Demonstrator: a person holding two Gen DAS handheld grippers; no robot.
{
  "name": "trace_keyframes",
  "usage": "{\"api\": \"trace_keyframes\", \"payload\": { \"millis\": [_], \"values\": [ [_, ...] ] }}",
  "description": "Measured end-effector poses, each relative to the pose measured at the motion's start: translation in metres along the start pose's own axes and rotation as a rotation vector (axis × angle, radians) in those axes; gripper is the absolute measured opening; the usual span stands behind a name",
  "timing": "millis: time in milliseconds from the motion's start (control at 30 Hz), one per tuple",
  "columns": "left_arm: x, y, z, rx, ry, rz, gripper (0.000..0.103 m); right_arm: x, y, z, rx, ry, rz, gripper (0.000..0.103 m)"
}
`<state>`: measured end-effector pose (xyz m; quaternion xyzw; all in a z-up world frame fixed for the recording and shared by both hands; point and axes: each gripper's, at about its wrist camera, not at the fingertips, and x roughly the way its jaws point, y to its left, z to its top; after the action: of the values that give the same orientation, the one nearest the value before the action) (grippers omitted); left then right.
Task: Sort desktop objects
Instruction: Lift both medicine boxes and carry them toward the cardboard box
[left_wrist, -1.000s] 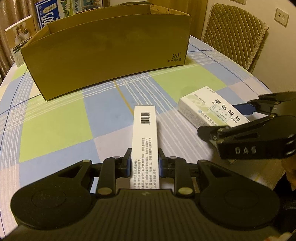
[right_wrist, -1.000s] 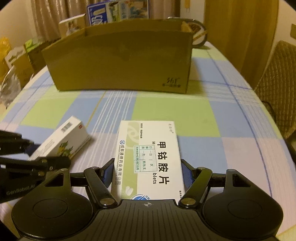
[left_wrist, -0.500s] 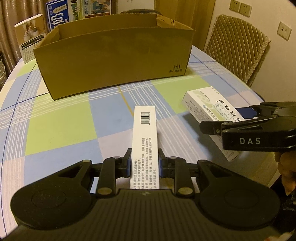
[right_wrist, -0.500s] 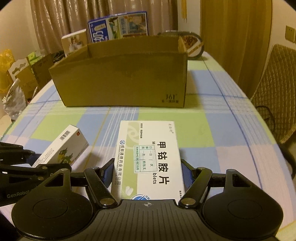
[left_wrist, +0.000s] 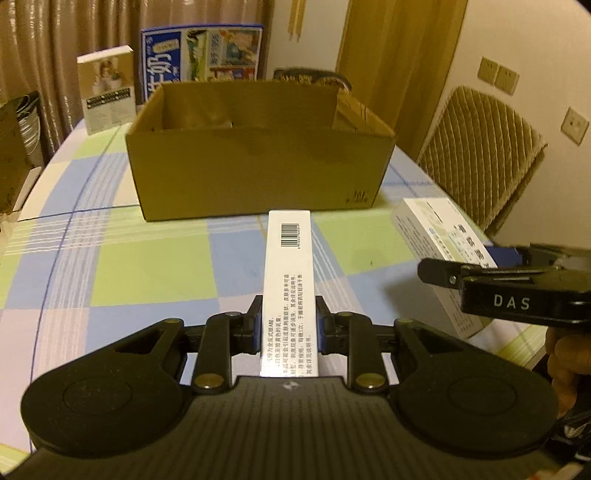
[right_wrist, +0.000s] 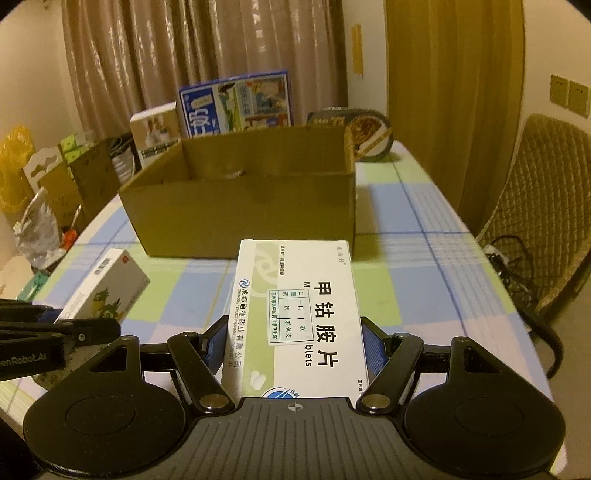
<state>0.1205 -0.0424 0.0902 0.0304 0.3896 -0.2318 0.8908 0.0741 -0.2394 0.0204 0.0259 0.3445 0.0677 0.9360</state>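
My left gripper (left_wrist: 289, 325) is shut on a narrow white medicine box with a barcode (left_wrist: 289, 280) and holds it above the table, pointing at the open cardboard box (left_wrist: 258, 162). My right gripper (right_wrist: 293, 350) is shut on a wide white and green medicine box (right_wrist: 299, 317), also held above the table in front of the cardboard box (right_wrist: 240, 206). The right gripper (left_wrist: 476, 275) and its box (left_wrist: 439, 236) show at the right of the left wrist view. The left gripper's fingers (right_wrist: 74, 332) and its box (right_wrist: 105, 291) show at the left of the right wrist view.
The table has a checked blue and green cloth (left_wrist: 147, 266). Behind the cardboard box stand a blue milk carton box (right_wrist: 236, 103), a small beige box (right_wrist: 155, 133) and a round noodle bowl (right_wrist: 354, 129). A quilted chair (left_wrist: 484, 151) stands at the right. Bags and boxes (right_wrist: 40, 192) crowd the left.
Both grippers have risen with their boxes and tilted up, so the cardboard box's inside and the room behind it now show. Both grips are unchanged.
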Motion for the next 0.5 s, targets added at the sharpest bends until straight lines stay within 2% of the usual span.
{"api": "trace_keyframes", "payload": {
  "millis": [267, 500],
  "values": [
    [-0.030, -0.002, 0.010, -0.031, -0.047, 0.012, 0.021, -0.020, 0.003, 0.017, 0.005, -0.033, -0.003, 0.068],
    [-0.041, 0.000, 0.021, -0.040, -0.075, 0.022, 0.021, -0.024, 0.008, 0.030, -0.010, -0.048, -0.004, 0.068]
  ]
}}
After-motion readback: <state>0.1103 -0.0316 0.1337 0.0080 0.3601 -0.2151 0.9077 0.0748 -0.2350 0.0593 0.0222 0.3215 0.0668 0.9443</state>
